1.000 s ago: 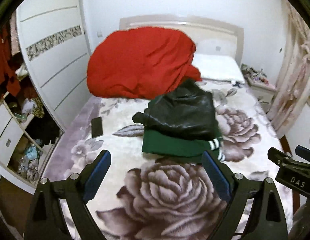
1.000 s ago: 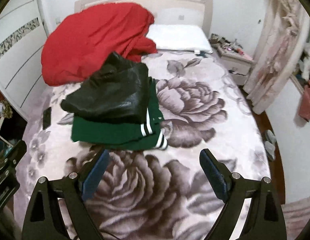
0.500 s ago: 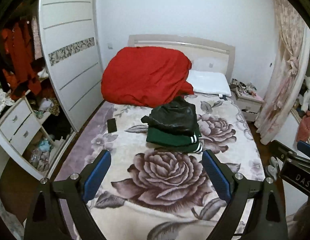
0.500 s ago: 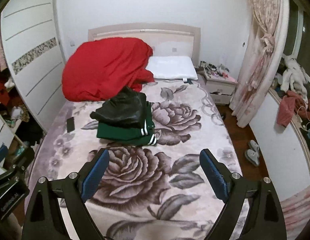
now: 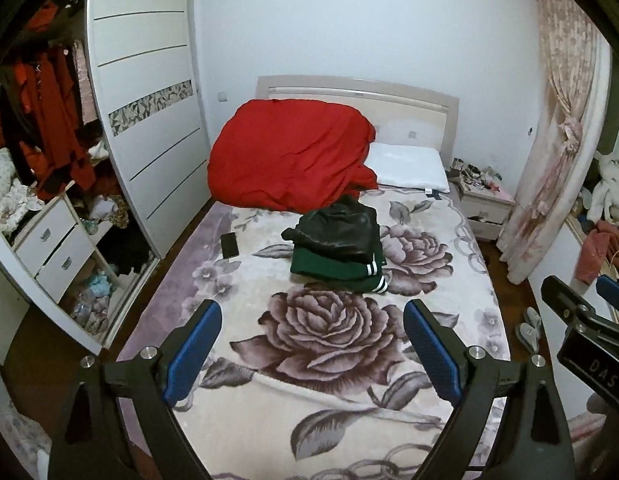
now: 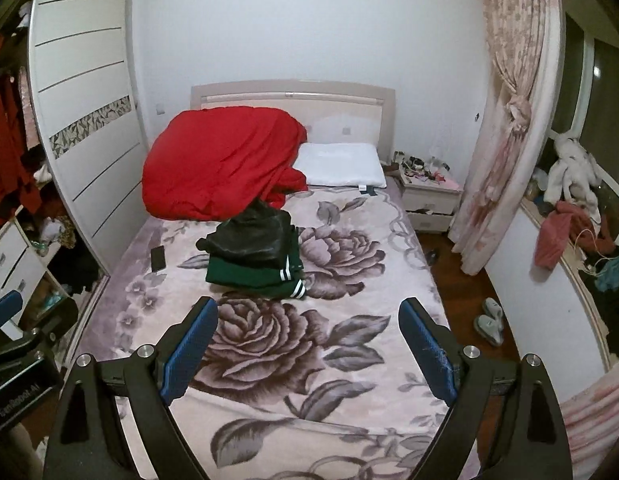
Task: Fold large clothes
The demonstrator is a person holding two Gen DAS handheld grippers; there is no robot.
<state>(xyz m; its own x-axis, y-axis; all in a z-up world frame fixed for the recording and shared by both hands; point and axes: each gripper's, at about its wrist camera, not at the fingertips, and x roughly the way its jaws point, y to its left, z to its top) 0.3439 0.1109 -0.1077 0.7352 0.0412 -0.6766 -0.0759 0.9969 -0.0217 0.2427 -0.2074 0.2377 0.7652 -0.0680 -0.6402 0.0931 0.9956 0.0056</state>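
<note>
Left wrist view: The left gripper (image 5: 312, 352) is spread wide, its blue-padded fingers (image 5: 193, 348) well apart, and nothing is held between them. It hangs above the foot of the bed (image 5: 269, 420), clear of the rose-patterned blanket (image 5: 333, 328). The folded clothes form one stack in the middle of the bed: a black leather garment (image 5: 341, 230) lies on top of a green garment (image 5: 333, 270) with white stripes at its cuff. Behind the stack, a bulky red duvet (image 5: 289, 164) is heaped against the headboard (image 5: 409, 120), with a white pillow (image 5: 409, 166) just beside it. A dark phone (image 5: 229, 245) lies flat on the blanket near the bed's wardrobe-side edge, apart from the stack. The open wardrobe (image 5: 141, 112) stands alongside the bed. The right gripper (image 5: 585, 312) is visible at the frame edge beside the bed; from this view its opening cannot be judged.

Right wrist view: The right gripper (image 6: 307, 348) is likewise fully spread and holds nothing, positioned above the foot of the bed. The black leather garment (image 6: 253, 236) rests on the green garment (image 6: 245, 274) ahead of it, well apart from both fingers. A nightstand (image 6: 429, 196) and a pink curtain (image 6: 505, 120) stand beyond the far side. A pair of slippers (image 6: 489, 320) lies on the wooden floor.
</note>
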